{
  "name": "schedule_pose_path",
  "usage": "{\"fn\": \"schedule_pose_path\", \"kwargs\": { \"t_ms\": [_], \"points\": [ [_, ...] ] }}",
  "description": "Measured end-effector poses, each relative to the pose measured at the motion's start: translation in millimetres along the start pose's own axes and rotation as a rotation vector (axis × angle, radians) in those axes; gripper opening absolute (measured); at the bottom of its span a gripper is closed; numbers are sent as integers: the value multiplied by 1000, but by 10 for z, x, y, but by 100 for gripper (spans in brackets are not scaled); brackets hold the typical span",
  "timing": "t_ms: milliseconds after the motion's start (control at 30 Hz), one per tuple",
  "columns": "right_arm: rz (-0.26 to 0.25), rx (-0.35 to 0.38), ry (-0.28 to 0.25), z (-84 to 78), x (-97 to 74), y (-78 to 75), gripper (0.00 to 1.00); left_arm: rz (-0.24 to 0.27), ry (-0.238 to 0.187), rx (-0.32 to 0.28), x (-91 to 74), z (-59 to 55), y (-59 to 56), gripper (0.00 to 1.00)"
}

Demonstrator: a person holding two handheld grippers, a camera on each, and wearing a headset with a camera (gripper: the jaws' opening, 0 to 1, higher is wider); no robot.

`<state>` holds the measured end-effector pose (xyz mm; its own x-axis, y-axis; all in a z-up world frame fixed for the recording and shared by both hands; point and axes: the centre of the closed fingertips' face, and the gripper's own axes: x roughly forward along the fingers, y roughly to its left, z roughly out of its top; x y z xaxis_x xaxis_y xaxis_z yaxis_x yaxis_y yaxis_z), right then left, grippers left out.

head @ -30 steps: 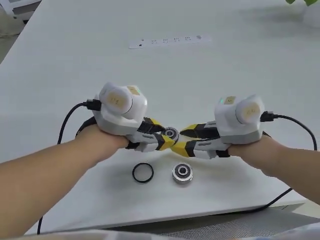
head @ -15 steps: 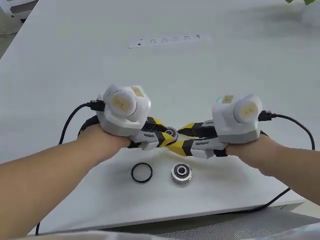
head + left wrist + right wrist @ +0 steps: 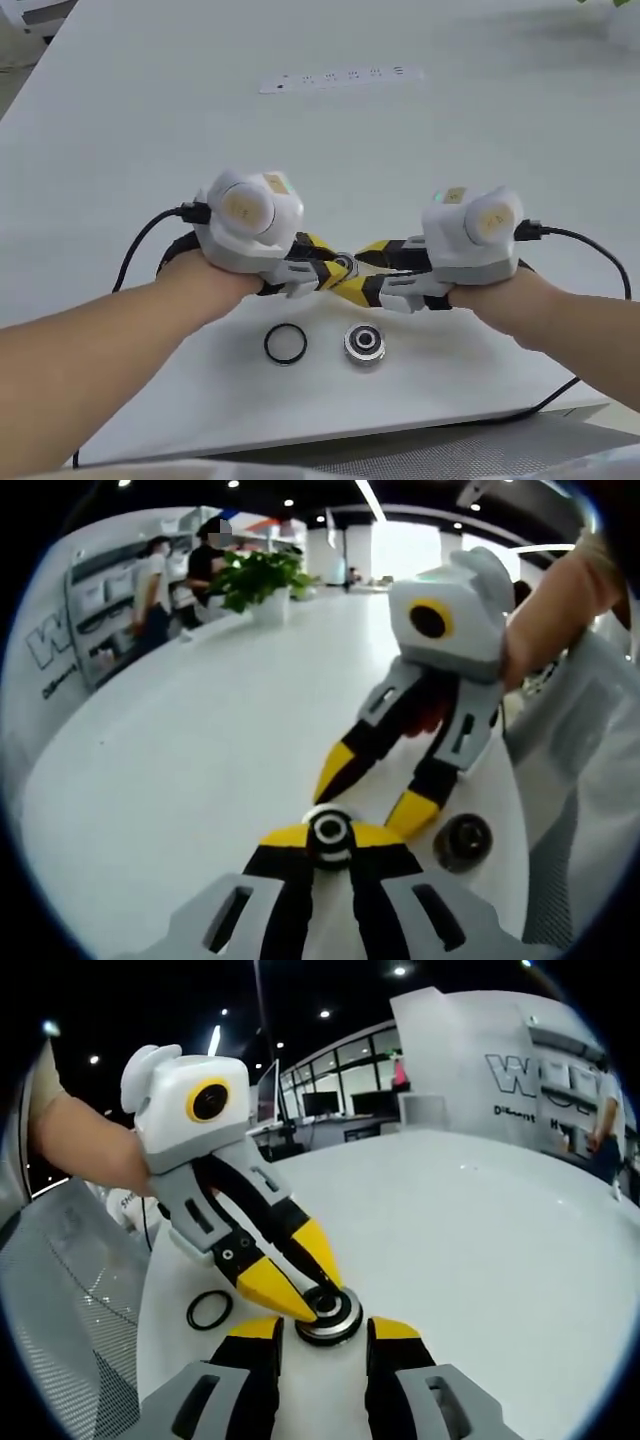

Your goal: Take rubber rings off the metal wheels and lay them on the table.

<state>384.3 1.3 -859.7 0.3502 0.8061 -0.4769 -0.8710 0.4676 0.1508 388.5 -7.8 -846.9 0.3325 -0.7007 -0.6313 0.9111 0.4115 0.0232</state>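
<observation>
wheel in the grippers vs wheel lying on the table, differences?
The small silver metal wheel in the grippers is clamped by the left gripper's yellow-tipped fingers; the second silver metal wheel lies flat on the white table, untouched. The clamped wheel sits between the right gripper's open fingers; the lying wheel has a loose black rubber ring beside it, apart. Both are round with a dark centre.

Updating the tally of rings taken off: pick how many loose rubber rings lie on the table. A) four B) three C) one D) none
C: a single black rubber ring lies flat on the table, apart from the metal wheel resting beside it.
</observation>
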Motion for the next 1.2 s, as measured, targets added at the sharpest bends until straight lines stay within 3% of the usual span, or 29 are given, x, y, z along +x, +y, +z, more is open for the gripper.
{"fn": "schedule_pose_path", "kwargs": {
  "t_ms": [500,933,1200],
  "points": [
    [-17,-9,-4,-7,-15,-4,23,19,-9,-10,4,-8,0,14],
    [-30,-67,10,-23,-48,4,20,26,-13,-10,2,-4,-7,14],
    [-33,-66,24,-73,-98,-17,12,26,-13,-9,4,0,-1,13]
  ]
}}
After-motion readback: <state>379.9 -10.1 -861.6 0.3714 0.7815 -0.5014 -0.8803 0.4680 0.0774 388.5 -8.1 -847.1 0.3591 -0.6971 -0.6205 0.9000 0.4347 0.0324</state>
